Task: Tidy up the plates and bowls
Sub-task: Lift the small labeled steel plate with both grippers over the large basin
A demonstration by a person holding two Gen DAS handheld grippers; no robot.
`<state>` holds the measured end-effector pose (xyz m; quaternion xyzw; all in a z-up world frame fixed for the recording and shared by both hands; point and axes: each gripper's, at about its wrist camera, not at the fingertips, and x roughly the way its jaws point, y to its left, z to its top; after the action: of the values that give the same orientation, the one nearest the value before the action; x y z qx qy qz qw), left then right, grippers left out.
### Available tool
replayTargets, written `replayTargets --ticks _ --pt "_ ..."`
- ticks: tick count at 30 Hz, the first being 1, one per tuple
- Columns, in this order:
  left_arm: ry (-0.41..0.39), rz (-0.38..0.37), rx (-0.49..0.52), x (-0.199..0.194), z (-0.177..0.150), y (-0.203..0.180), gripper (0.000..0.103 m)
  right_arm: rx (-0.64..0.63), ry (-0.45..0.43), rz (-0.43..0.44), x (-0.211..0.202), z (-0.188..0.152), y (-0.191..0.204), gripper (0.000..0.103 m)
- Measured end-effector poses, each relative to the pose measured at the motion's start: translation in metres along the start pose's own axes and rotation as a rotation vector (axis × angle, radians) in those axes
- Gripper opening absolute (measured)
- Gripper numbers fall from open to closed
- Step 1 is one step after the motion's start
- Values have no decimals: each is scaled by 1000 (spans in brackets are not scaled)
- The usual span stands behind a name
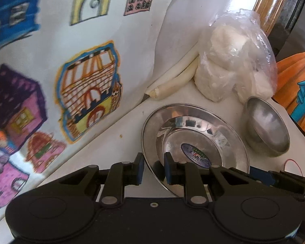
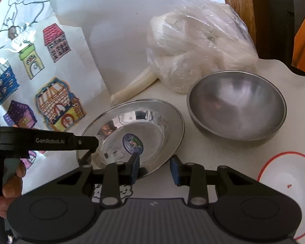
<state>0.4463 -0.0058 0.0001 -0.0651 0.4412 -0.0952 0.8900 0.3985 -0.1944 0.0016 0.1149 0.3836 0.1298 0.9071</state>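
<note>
A shiny steel plate (image 1: 195,136) with a round sticker lies on the white table, and it also shows in the right wrist view (image 2: 132,134). My left gripper (image 1: 153,169) straddles the plate's near rim, jaws a little apart; the left gripper (image 2: 91,148) shows at the plate's left rim in the right wrist view. My right gripper (image 2: 154,169) is open, with the plate's near right rim between its pads. A dull steel bowl (image 2: 236,105) stands right of the plate, also seen in the left wrist view (image 1: 266,126).
A clear bag of white food (image 2: 197,46) and a white radish (image 2: 132,90) lie behind the dishes. A white plate with a red rim (image 2: 288,185) sits at the front right. A wall with house drawings (image 1: 50,81) stands to the left.
</note>
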Motion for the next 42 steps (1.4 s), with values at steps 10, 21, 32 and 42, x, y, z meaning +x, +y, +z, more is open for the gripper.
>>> replayTargets --ticks 10,21,32,42 --pt "-37 3 7 -53 -27 16 23 -27 -31 39 -29 -17 14 37" --pt "-105 20 5 -117 -54 22 23 -71 -85 88 -74 -36 47 37" --pt "-158 67 -10 -176 -96 37 23 -96 -105 161 -107 -73 92 37" --pt "-168 82 -44 -205 -138 60 23 -133 -87 209 -124 -108 120 37"
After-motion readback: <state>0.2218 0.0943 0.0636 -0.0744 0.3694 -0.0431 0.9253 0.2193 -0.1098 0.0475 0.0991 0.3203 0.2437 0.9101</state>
